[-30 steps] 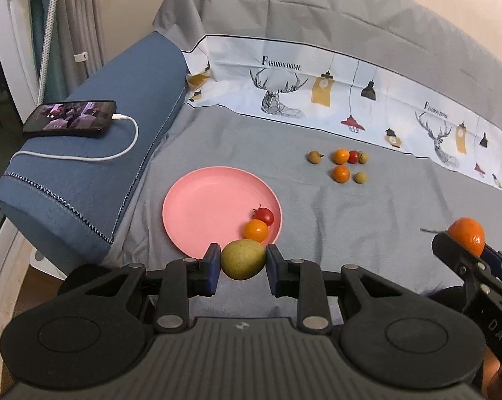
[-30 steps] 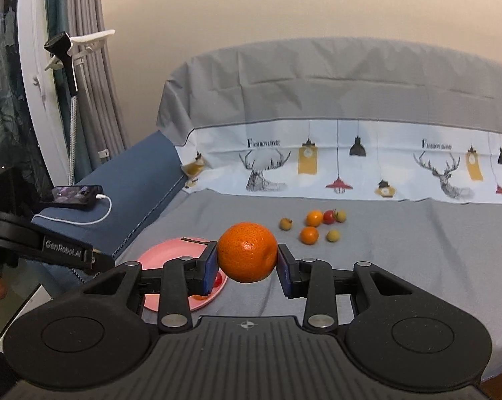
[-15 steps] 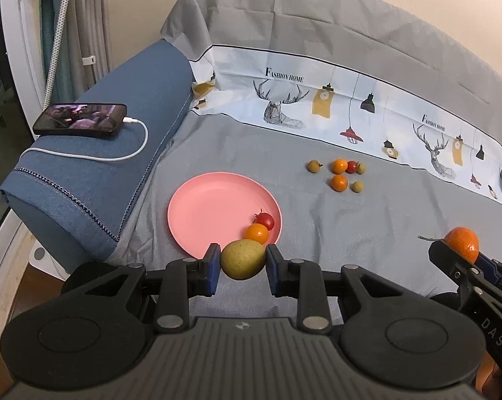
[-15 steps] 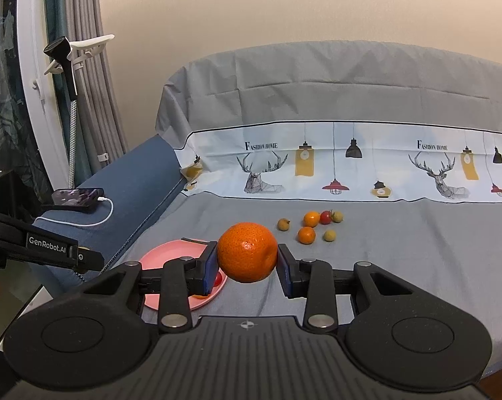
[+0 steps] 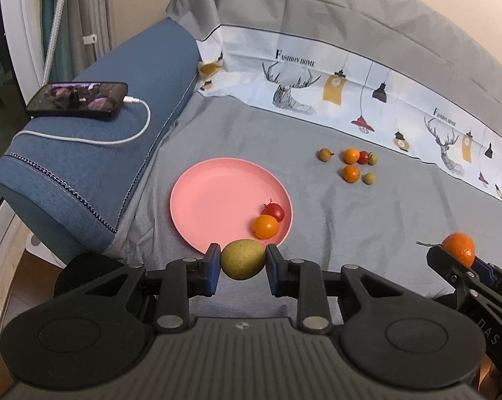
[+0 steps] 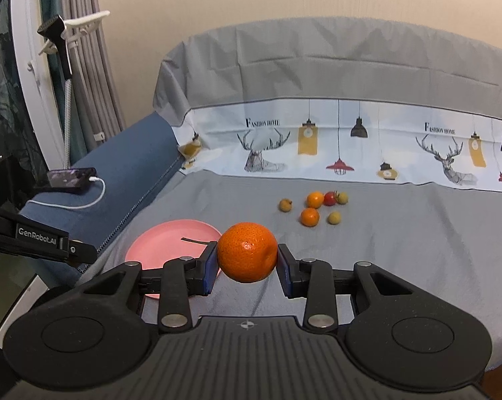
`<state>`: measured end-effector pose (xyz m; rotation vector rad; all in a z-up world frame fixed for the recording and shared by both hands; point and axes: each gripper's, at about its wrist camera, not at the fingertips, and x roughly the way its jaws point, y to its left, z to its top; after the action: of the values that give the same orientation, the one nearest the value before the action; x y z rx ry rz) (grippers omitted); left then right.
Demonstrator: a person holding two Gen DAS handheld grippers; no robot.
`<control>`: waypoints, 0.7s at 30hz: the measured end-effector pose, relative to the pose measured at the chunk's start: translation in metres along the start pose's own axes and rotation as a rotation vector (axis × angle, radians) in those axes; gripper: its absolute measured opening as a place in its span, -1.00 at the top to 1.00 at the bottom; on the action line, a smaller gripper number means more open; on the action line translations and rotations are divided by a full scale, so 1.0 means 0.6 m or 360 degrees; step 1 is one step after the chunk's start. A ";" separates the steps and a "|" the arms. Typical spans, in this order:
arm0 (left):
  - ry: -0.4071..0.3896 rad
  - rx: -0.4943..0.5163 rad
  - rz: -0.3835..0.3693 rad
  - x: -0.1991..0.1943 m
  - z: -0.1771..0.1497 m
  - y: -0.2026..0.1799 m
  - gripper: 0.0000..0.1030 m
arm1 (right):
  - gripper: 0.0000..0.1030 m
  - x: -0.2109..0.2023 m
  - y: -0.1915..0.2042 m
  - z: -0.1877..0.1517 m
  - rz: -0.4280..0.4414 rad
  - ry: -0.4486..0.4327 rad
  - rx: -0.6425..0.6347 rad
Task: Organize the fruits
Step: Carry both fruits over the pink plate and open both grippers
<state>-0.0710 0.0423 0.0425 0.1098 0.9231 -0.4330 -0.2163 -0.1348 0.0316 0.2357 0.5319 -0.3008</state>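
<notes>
My left gripper (image 5: pixel 242 265) is shut on a yellow-green fruit (image 5: pixel 242 259), held just in front of the near rim of the pink plate (image 5: pixel 214 200). The plate holds a red tomato (image 5: pixel 273 212) and a small orange (image 5: pixel 265 227). My right gripper (image 6: pixel 247 263) is shut on a large orange (image 6: pixel 247 251), held above the grey sheet to the right of the plate (image 6: pixel 171 240); it also shows in the left wrist view (image 5: pixel 459 248). Several small fruits (image 5: pixel 350 165) lie grouped on the sheet behind the plate.
A blue sofa arm (image 5: pixel 94 146) on the left carries a phone (image 5: pixel 77 100) with a white cable. A printed cover (image 5: pixel 350 83) drapes over the backrest. The grey sheet (image 5: pixel 367 226) spreads between plate and right gripper. A phone stand (image 6: pixel 64 33) rises at far left.
Both grippers have pulled back and risen slightly with their fruits still held; the plate and the fruit cluster look a little farther away.
</notes>
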 end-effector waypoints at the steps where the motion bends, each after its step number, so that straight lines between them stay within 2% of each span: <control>1: 0.0010 -0.0005 0.0001 0.005 0.002 0.003 0.38 | 0.26 0.008 0.002 0.001 -0.0001 0.0014 -0.0004; 12: 0.0126 -0.0053 0.0005 0.079 0.039 0.036 0.38 | 0.26 0.098 0.036 0.013 0.0073 0.0125 -0.0121; 21: 0.0192 -0.0063 0.0040 0.156 0.083 0.043 0.38 | 0.26 0.224 0.071 0.026 0.0177 0.0254 -0.0194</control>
<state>0.0259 0.0228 -0.0041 0.1119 1.0474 -0.3878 -0.0845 -0.1290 -0.0203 0.1709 0.6898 -0.1415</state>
